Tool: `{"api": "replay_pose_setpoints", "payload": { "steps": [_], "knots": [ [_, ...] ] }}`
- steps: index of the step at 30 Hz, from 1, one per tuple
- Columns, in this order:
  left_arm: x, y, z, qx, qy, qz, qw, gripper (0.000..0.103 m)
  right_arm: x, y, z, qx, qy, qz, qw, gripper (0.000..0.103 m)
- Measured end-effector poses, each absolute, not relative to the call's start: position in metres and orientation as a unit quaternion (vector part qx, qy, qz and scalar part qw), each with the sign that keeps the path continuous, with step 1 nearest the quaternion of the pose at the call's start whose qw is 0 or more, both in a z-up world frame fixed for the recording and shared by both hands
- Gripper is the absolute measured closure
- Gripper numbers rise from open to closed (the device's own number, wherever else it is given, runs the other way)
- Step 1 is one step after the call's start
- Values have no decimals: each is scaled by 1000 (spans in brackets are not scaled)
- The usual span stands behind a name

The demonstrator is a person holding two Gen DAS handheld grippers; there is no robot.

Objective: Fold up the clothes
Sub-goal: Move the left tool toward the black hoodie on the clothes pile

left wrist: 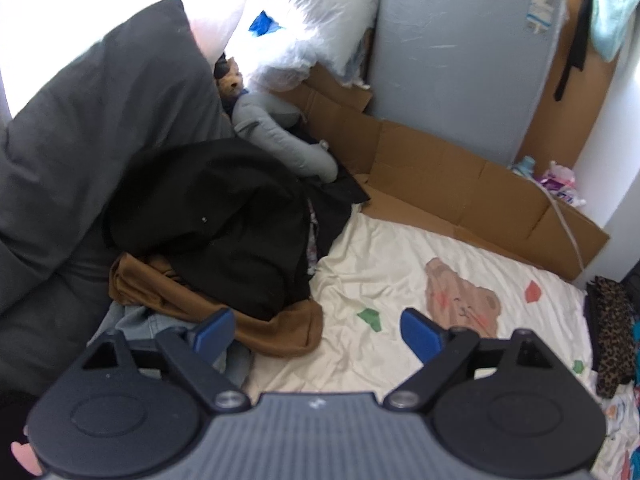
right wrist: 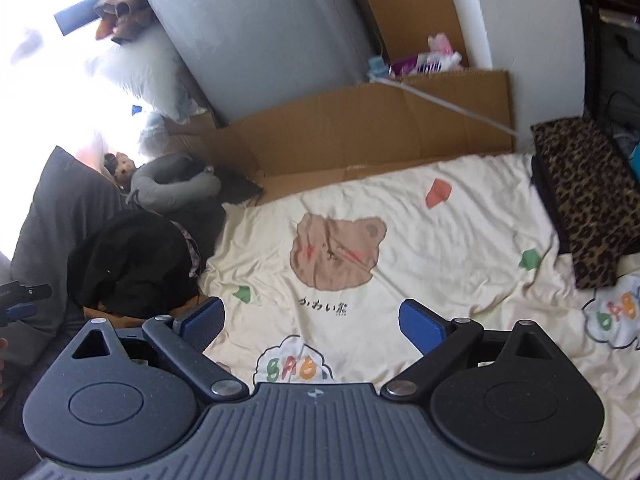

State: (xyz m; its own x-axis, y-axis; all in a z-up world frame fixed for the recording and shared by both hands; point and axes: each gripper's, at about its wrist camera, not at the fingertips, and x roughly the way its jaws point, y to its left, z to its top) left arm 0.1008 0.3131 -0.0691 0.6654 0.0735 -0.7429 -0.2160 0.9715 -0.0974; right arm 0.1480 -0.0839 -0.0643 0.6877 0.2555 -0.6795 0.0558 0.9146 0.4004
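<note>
Left wrist view: left tongs (left wrist: 318, 330) wide open, holding nothing.
Right wrist view: right tongs (right wrist: 312, 320) wide open, empty.
Clothes: black garment (left wrist: 224, 220) piled on brown garment (left wrist: 272, 320) at the bed sheet (right wrist: 460, 240) edge beside the grey pillow (left wrist: 92, 128).

- The cream bedsheet (right wrist: 460, 240) carries small black Japanese writing, "かわい熊", just under the printed bear face (right wrist: 336, 252).
- Cloud shapes printed on that sheet hold coloured letters: one (right wrist: 294, 362) shows "BAB", another (right wrist: 614, 312) at the right reads "BABY".
- The label (left wrist: 542, 6) on the grey upright mattress (left wrist: 460, 60) is too small to read.
</note>
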Motion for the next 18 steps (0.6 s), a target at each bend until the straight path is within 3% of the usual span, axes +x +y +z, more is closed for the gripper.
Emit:
{"api": "replay_pose_setpoints", "payload": {
  "steps": [18],
  "knots": [
    [192, 377, -195, -144, 390, 148, 897, 10, 205, -63, -183, 180, 463, 82, 864, 7]
  ]
}}
